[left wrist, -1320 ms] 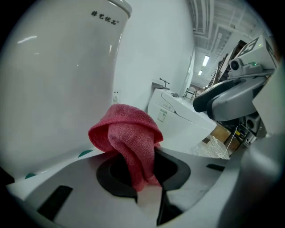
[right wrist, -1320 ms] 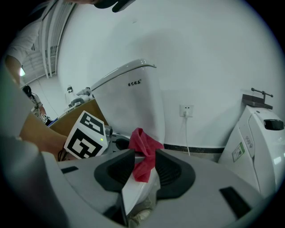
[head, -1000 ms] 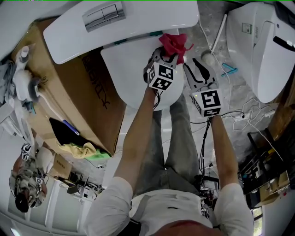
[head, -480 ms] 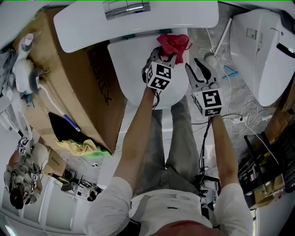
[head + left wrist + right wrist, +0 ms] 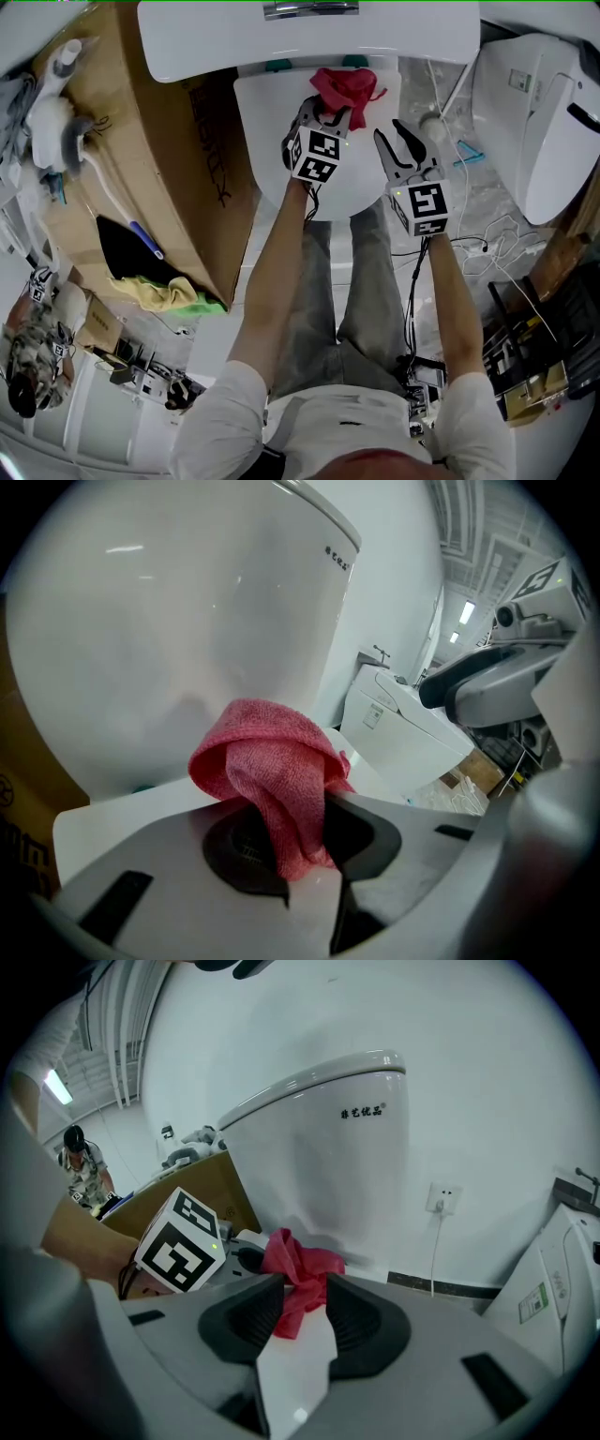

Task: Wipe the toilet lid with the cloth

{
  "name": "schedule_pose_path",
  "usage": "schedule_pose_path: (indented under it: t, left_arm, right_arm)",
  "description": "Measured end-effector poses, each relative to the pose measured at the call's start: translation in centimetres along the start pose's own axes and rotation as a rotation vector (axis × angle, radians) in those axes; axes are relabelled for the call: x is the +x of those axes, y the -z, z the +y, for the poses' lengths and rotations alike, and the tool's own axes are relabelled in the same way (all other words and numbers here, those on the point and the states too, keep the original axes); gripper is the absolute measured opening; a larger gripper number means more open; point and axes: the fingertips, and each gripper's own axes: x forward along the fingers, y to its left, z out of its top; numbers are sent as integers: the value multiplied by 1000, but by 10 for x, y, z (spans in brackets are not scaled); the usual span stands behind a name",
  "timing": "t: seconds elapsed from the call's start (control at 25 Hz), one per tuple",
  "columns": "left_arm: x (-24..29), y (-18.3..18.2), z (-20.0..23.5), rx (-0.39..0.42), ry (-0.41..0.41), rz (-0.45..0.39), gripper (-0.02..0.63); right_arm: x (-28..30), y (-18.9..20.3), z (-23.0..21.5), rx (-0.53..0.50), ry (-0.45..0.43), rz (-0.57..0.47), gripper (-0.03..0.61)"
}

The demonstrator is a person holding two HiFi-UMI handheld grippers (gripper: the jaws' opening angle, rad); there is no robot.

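Your left gripper [image 5: 328, 114] has carried the red cloth [image 5: 342, 86] in from the toilet lid's [image 5: 267, 122] right rear edge toward the middle of its back, just below the tank [image 5: 216, 37]. Its jaws are clamped on a fold of the cloth, which bunches above them. Your right gripper [image 5: 390, 136] hovers just beside it, with its jaws partly apart and nothing between them.

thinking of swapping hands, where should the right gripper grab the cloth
Take the bunched fold of the cloth that stands free beyond the left gripper, coming from its right, where the open right gripper sits. Its tail is pinched in the left jaws.
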Motion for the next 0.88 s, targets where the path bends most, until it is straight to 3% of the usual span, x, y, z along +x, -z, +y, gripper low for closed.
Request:
schedule_pose_path:
  t: [0.88]
  left_arm:
    - [-59, 40, 83, -110, -184, 4, 107]
  right_arm:
    - [25, -12, 46, -74, -75, 14, 141]
